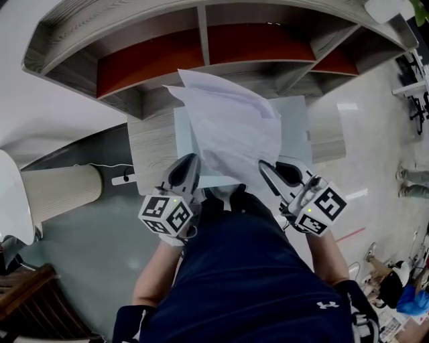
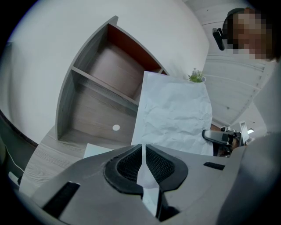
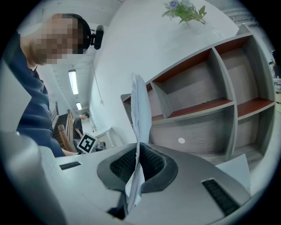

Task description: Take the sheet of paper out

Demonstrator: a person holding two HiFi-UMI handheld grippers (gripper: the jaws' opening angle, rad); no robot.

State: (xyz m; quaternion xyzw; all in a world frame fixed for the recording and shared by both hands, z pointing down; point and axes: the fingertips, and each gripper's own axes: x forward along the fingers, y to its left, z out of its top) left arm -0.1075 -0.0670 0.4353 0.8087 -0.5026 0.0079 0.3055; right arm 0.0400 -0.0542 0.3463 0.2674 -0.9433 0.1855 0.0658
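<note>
In the head view a cream cylinder (image 1: 60, 191) stands at the far left, beside the grey wood desk (image 1: 151, 144). Next comes the left gripper (image 1: 190, 161), held out over the desk's near edge. In its own view the left gripper (image 2: 142, 149) has both ribbed pads pressed onto the lower left edge of the sheet of paper (image 2: 175, 114), with the edge running down between them.

The creased white sheet of paper (image 1: 231, 127) is lifted off the desk and stretched between the 2 grippers, its top leaning toward the curved shelf unit (image 1: 134, 27) with red back panels. Under it a pale blue cover (image 1: 295, 120) lies flat on the desk.

On the right, the right gripper (image 1: 268, 167) holds the sheet's other lower edge. In its own view the right gripper (image 3: 137, 151) is clamped on the paper (image 3: 140, 110), seen edge-on and rising upright from the jaws. The shelf unit (image 3: 206, 92) fills that view's right side, and a small plant (image 3: 184, 11) stands on top of it
</note>
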